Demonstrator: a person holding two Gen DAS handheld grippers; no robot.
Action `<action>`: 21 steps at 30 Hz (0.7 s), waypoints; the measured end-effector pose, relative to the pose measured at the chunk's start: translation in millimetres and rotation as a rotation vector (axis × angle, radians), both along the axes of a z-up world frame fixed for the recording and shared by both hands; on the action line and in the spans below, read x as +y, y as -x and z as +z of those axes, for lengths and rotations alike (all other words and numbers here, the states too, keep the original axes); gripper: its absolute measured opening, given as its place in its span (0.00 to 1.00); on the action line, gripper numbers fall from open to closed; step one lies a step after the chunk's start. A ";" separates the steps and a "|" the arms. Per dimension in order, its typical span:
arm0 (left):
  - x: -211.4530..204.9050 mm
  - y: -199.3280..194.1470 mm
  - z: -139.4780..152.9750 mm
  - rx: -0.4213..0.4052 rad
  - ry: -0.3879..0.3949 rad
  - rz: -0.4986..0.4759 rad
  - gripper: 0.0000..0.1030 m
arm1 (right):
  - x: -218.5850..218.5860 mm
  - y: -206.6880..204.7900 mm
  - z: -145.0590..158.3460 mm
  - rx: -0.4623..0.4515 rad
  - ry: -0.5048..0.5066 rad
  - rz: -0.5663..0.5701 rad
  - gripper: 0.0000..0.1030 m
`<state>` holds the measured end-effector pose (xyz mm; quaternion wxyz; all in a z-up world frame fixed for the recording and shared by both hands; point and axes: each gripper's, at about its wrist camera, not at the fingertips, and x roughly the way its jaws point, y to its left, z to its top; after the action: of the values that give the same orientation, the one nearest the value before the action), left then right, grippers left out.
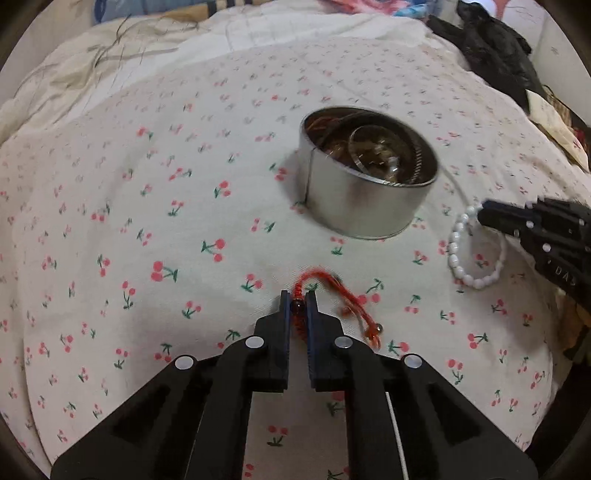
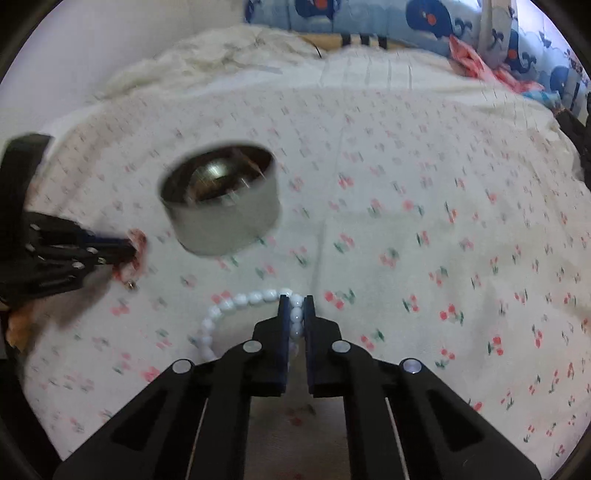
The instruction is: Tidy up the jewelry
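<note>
A round metal tin holding several pieces of jewelry sits on a cherry-print sheet. My left gripper is shut on a red cord bracelet with a dark bead between the pads; its loose ends trail to the right. In the right wrist view my right gripper is shut on a white bead bracelet, which curves away to the left. The white bead bracelet and right gripper show right of the tin in the left wrist view. The tin and left gripper appear blurred at left.
A cream quilt is bunched at the far side of the bed. Dark clothing lies at the far right edge. Blue whale-print bedding and pink fabric lie at the back.
</note>
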<state>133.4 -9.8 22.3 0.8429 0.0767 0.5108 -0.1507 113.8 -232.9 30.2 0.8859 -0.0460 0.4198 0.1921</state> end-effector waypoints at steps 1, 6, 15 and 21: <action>1.1 0.7 2.5 -0.010 0.008 0.003 0.07 | 1.6 2.2 5.1 -0.027 -0.026 0.018 0.08; 9.1 -1.3 11.2 -0.036 0.050 0.026 0.07 | 6.0 -3.8 -1.5 0.000 0.007 0.009 0.09; 5.4 -8.8 -0.7 -0.028 -0.047 0.064 0.72 | 18.3 -5.7 -22.8 0.065 0.104 0.027 0.51; 1.7 -12.1 -6.6 -0.019 -0.028 0.041 0.57 | 16.4 -2.7 -21.6 0.054 0.096 0.026 0.11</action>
<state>145.5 -8.0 15.7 0.8496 0.0796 0.5062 -0.1253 116.5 -216.5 8.6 0.8685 -0.0885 0.4515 0.1844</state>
